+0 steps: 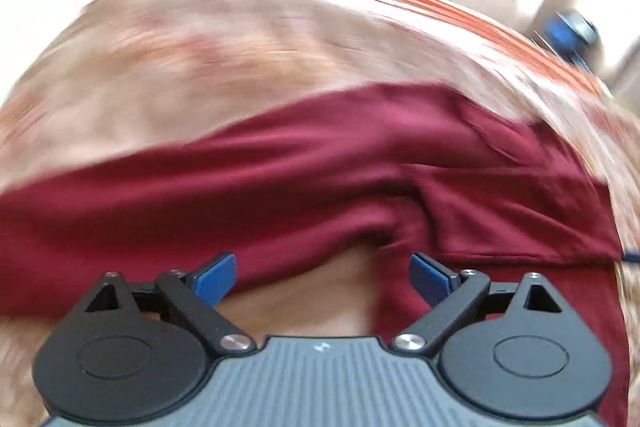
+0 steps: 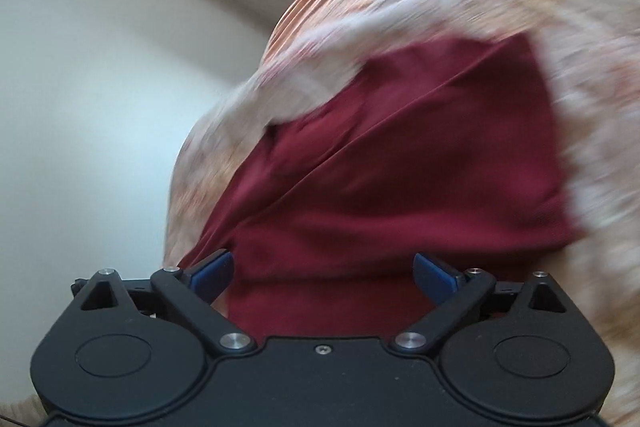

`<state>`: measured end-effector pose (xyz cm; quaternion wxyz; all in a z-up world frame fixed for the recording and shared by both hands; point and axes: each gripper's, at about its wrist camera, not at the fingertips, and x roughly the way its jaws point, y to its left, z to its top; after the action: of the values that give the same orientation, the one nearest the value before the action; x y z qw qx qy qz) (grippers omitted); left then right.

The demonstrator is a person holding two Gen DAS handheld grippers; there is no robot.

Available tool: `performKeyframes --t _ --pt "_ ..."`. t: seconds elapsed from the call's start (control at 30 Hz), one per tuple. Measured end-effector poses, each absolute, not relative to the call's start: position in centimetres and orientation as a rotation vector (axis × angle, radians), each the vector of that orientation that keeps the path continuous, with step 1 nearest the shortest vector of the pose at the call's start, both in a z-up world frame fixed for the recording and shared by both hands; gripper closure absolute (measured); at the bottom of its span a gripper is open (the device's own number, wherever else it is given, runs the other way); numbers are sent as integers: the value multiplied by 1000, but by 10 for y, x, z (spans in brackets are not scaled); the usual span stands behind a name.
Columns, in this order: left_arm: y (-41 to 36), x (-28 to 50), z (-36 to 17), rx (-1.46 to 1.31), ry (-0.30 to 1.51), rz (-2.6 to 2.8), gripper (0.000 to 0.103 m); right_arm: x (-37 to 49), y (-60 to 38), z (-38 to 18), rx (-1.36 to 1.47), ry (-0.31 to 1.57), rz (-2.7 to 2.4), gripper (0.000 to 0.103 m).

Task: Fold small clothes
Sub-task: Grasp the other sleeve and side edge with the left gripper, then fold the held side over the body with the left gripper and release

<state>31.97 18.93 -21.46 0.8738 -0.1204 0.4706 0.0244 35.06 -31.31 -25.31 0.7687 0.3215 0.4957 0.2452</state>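
The dark red garment [image 1: 320, 167] lies spread on a patterned peach-and-cream cover [image 1: 200, 59], and both views are smeared by motion blur, so its outline and the cover's print are hard to read. From the left wrist, the cloth runs as a broad band across the frame, cut off at the left edge and reaching the right edge, with a seam or hem line near the right and a curved opening in its near edge where the cover shows through. What kind of garment it is cannot be told. From the right wrist, the same red garment [image 2: 400, 167] fills the middle, with a diagonal fold line crossing it; its near part passes under the gripper body and is hidden.

The left gripper [image 1: 322, 279] stands with its blue fingers [image 1: 214, 277] wide apart, nothing between them; the garment's near edge lies just ahead of and beside the tips. The right gripper [image 2: 324, 277] is likewise spread wide, its blue fingers [image 2: 434, 277] over the red cloth without clamping it.

Orange stripes [image 1: 440, 7] edge the cover's far side. A blue object [image 1: 568, 31] beyond it is too blurred to identify. A pale wall [image 2: 100, 107] fills the right view's left side.
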Motion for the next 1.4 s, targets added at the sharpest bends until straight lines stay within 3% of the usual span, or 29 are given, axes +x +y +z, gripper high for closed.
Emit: performKeyframes --t 0.2,0.53,0.87,1.2,1.3,1.33,1.37,1.4 --pt "312 246 -213 -488 916 264 3 349 -198 -233 649 1159 689 4" --pt "476 208 -225 -558 867 268 1 352 -24 -202 444 1240 859 4" --pt "543 200 -283 -952 796 -23 2 354 62 -194 353 1287 892 4" --pt "554 210 -315 -1152 714 -195 2 354 91 -193 315 1303 911 4" --pt "555 204 -320 -1162 700 -180 6 355 90 -191 306 1306 909 4" --pt "555 202 -320 -1163 695 -177 13 355 89 -192 307 1308 903 4" --pt "556 200 -320 -1165 689 -173 30 356 88 -192 307 1310 898 4" --pt "558 195 -321 -1169 685 -164 40 357 87 -193 308 1312 891 4"
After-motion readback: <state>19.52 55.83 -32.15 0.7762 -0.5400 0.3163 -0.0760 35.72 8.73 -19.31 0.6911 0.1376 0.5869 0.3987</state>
